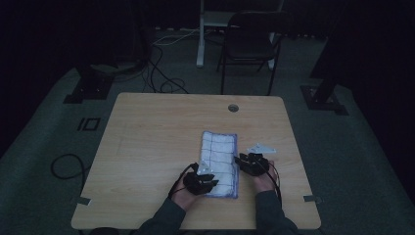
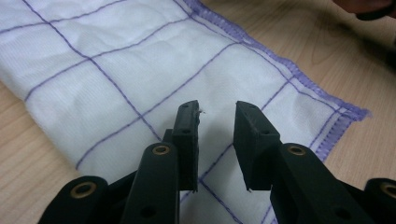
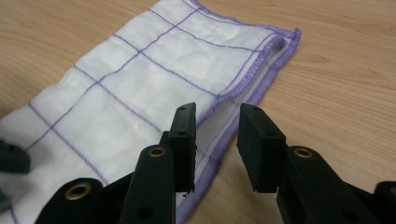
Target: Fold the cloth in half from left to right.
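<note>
Left hand-held gripper [image 1: 204, 172]: hovering over the near-left corner of the cloth [image 1: 220, 164], at about 7 o'clock of the cloth's middle; jaws parted, nothing between the pads, white weave showing through the gap in the left gripper view. Probably lining up for a pinch on that corner.

Cloth: lying flat, folded into a long strip, white with a purple grid and purple stitched hem [image 3: 243, 84], running from 12 to 6 o'clock at the near middle of the surface [image 1: 156, 127]. Doubled layers showing along the right edge, apparently awaiting another fold.

Right hand-held gripper [image 1: 241, 160]: sitting at 3 o'clock of the cloth, jaws parted and empty, straddling the layered hem without pinching it. Likely aiming at both layers together.

Chair [image 1: 249, 41]: standing beyond the surface at 12 o'clock.
</note>
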Available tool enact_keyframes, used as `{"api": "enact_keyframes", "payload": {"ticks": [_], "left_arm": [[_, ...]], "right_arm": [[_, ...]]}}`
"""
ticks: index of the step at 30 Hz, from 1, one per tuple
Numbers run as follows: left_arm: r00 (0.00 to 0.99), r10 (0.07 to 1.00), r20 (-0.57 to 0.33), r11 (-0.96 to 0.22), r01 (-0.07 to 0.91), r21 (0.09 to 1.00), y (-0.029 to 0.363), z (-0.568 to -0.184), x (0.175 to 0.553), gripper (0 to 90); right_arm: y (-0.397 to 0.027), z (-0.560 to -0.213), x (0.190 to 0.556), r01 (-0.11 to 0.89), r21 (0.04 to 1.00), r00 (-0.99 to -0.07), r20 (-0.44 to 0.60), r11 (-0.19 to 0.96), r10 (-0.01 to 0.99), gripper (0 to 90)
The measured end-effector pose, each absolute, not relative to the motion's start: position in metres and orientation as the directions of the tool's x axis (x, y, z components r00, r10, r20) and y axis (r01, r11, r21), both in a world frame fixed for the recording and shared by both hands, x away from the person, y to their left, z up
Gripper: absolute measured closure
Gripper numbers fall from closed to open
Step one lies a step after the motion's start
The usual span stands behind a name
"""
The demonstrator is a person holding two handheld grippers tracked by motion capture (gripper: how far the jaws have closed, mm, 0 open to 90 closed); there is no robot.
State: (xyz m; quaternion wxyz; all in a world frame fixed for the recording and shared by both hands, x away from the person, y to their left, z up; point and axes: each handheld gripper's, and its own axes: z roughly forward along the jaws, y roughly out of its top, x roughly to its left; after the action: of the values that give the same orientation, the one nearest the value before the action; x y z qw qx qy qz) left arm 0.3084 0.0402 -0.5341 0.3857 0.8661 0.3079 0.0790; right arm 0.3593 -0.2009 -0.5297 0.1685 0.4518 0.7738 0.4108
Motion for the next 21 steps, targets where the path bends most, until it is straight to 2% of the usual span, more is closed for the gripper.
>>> {"api": "enact_keyframes", "payload": {"ticks": [6,12,21], "left_arm": [[0.795,0.599,-0.09,-0.503,0.462,0.73,0.049,-0.533,0.303,70.3],[0.769,0.632,-0.1,-0.466,0.479,0.744,0.064,-0.531,0.305,69.4],[0.778,0.62,-0.102,-0.489,0.485,0.725,0.06,-0.539,0.302,68.7]], "right_arm": [[-0.194,-0.534,0.374,0.589,0.774,-0.54,0.163,0.232,0.826,66.7],[-0.196,-0.538,0.404,0.64,0.753,-0.469,0.225,0.153,0.854,64.0],[-0.194,-0.534,0.444,0.672,0.733,-0.442,0.275,0.112,0.854,63.4]]}}
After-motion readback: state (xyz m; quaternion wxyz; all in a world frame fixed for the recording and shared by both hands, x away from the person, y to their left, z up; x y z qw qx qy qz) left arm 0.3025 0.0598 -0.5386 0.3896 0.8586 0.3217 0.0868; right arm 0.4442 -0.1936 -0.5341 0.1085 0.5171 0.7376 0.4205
